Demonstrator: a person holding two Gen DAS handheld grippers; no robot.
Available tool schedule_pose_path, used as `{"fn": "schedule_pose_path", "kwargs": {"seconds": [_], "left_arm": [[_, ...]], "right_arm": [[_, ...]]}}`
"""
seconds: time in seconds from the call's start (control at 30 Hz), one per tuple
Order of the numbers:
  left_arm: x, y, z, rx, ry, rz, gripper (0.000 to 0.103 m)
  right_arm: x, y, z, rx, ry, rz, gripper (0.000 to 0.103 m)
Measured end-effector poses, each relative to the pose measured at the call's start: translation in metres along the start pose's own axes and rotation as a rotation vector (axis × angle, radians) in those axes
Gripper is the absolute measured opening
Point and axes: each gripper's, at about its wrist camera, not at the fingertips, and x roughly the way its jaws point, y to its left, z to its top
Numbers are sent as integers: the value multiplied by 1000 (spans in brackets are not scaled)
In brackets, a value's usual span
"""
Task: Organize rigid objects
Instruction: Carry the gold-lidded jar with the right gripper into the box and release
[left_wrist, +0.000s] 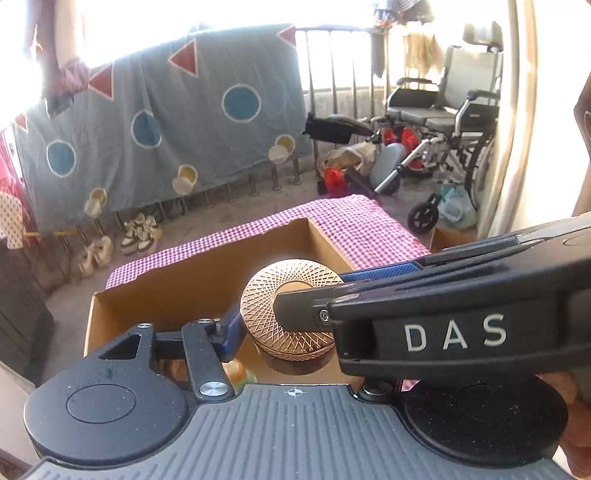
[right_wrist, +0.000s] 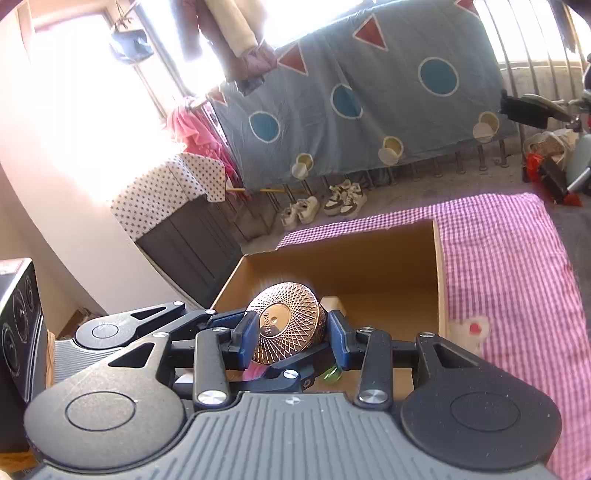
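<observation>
A round copper-coloured tin with a patterned lid (right_wrist: 284, 325) is clamped between the blue pads of my right gripper (right_wrist: 291, 332), tilted, above an open cardboard box (right_wrist: 439, 266). In the left wrist view the same tin (left_wrist: 284, 306) hangs over the box (left_wrist: 177, 273), with the right gripper (left_wrist: 314, 295) reaching in from the right across it. My left gripper (left_wrist: 284, 328) has one blue pad (left_wrist: 231, 332) beside the tin's left side; its right finger is hidden behind the other gripper. Small coloured items lie in the box bottom, mostly hidden.
The box sits on a pink checked cloth (right_wrist: 498, 258). Behind are a blue blanket on a railing (left_wrist: 166, 122), shoes (left_wrist: 140, 232) on the floor, a wheelchair (left_wrist: 443, 129) at the right, and a dark cabinet (right_wrist: 192, 236) at the left.
</observation>
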Motion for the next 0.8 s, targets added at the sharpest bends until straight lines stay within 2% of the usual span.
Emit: {"fn": "schedule_pose_path", "kwargs": {"seconds": [0.13, 0.2, 0.43, 0.53, 0.8], "left_arm": [[50, 7, 18, -52, 102, 23, 56], [72, 13, 17, -91, 151, 30, 56], [121, 34, 14, -186, 296, 37, 56], [128, 43, 14, -232, 322, 33, 56], [134, 59, 14, -307, 341, 4, 56]], "right_arm": [[46, -24, 38, 7, 114, -3, 44], [73, -34, 49, 11, 177, -10, 44], [147, -67, 64, 36, 349, -14, 45], [166, -73, 66, 26, 389, -23, 42], [189, -64, 72, -45, 425, -48, 40]]}}
